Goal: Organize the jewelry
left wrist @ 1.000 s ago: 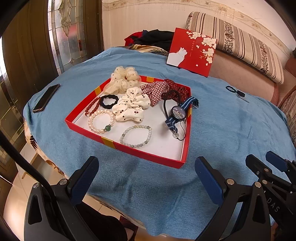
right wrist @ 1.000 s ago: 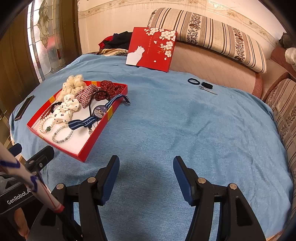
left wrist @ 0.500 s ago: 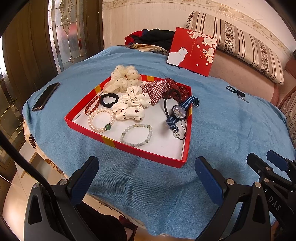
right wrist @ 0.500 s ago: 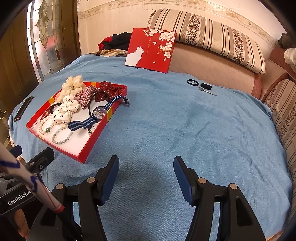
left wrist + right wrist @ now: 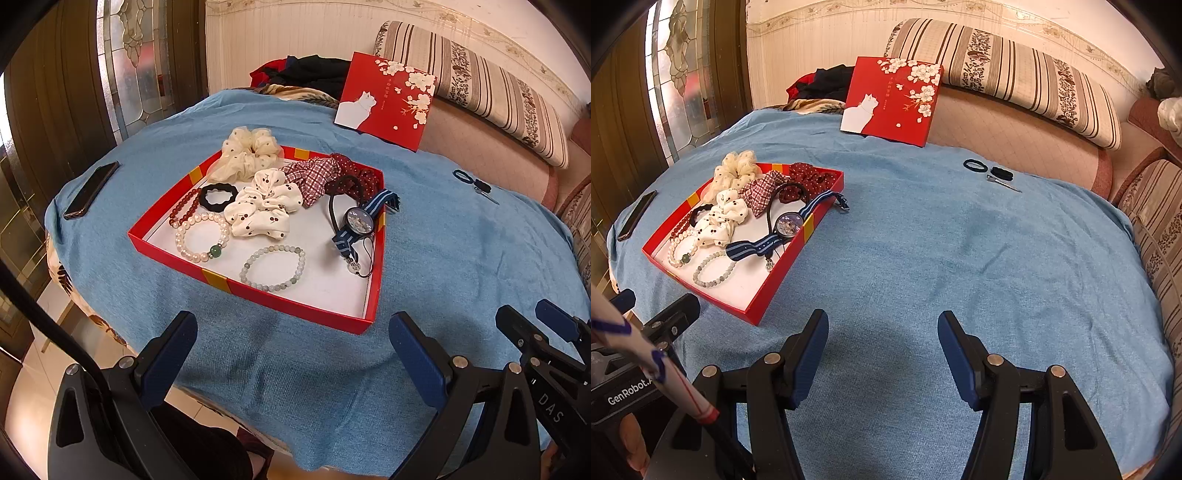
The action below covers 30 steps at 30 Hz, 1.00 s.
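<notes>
A red tray (image 5: 295, 304) (image 5: 783, 277) on the blue cloth holds several scrunchies, a pearl bracelet (image 5: 201, 236), a pale bead bracelet (image 5: 273, 267), a dark red bead bracelet (image 5: 183, 210) and a watch with a striped band (image 5: 358, 219) (image 5: 788, 225) that hangs over the tray's right rim. Far right on the cloth lie a black hair tie (image 5: 975, 165), a second small black item (image 5: 1001, 172) and a metal hair clip (image 5: 1003, 182). My left gripper (image 5: 291, 350) is open and empty before the tray's near edge. My right gripper (image 5: 882, 343) is open and empty over bare cloth, right of the tray.
A red lid with a white cat (image 5: 892, 99) (image 5: 386, 99) leans at the table's far edge. A dark phone (image 5: 91, 190) lies at the left edge. A striped cushion (image 5: 1015, 74) and sofa lie behind; clothes are piled at the back.
Both views have shifted very slightly; both grippers stay open and empty. Nothing on the table has moved.
</notes>
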Tool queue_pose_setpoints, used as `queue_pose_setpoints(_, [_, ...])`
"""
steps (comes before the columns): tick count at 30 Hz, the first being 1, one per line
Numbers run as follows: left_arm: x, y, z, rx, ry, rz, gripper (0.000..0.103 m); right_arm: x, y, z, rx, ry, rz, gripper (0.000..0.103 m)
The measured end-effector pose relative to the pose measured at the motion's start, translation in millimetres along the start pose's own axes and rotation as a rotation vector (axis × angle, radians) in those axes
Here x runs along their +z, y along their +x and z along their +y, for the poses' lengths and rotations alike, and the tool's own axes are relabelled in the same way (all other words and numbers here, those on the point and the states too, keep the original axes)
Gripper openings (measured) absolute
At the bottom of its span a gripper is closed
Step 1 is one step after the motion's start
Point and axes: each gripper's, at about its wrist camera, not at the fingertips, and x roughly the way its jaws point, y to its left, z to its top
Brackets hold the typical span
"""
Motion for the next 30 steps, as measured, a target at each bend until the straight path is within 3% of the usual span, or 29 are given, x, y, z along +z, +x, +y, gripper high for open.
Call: queue_pose_setpoints(30, [8,-11,-12,0.039,0.028,-0.041,0.103,-4,2,-13,0.027,0.031,0.003,0.066])
